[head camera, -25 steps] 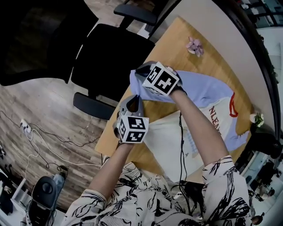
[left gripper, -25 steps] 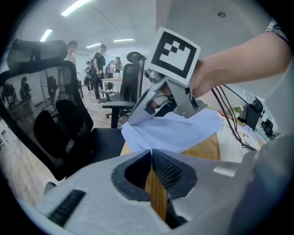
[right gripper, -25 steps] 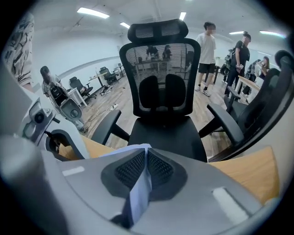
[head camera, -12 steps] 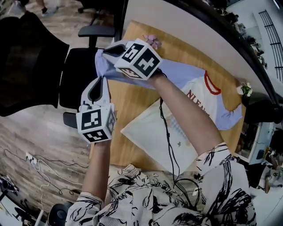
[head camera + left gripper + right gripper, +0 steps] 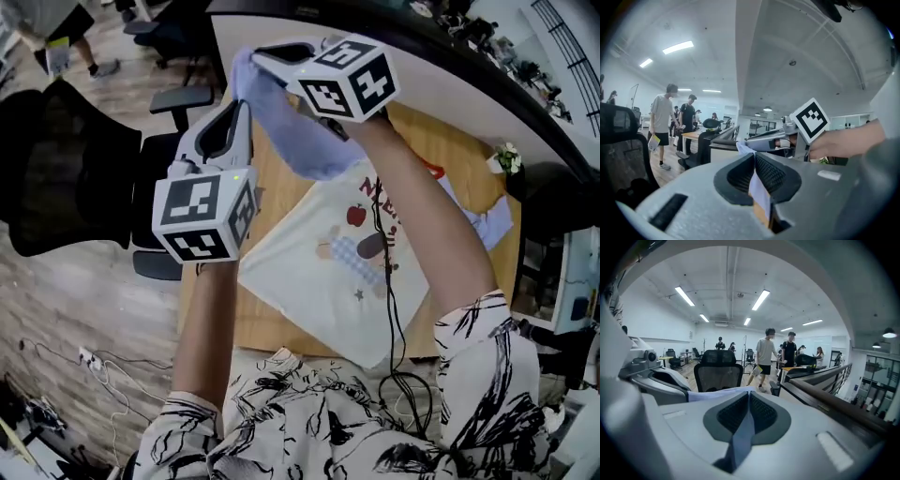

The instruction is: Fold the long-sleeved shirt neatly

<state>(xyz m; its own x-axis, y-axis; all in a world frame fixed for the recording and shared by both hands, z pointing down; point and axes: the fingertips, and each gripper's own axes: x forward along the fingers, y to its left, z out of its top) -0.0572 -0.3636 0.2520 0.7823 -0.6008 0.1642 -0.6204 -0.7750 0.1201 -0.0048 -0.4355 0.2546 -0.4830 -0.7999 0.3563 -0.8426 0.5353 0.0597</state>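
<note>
Head view: left hand-held gripper (image 5: 241, 101), right hand-held gripper (image 5: 256, 56) pinch shirt (image 5: 319, 281); chair (image 5: 58, 171) beside table (image 5: 258, 330).

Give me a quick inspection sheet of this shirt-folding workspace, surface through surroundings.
Surface: wooden table, light finish.
Job's things: long-sleeved shirt spread print-up; lavender sleeve raised above the table.
Clutter: small white flowers at the far corner.
Grippers: left gripper and right gripper both shut on the lavender sleeve.
Cables: black cable along the right forearm; cords on the floor.
Surroundings: office chairs, people nearby.
</note>
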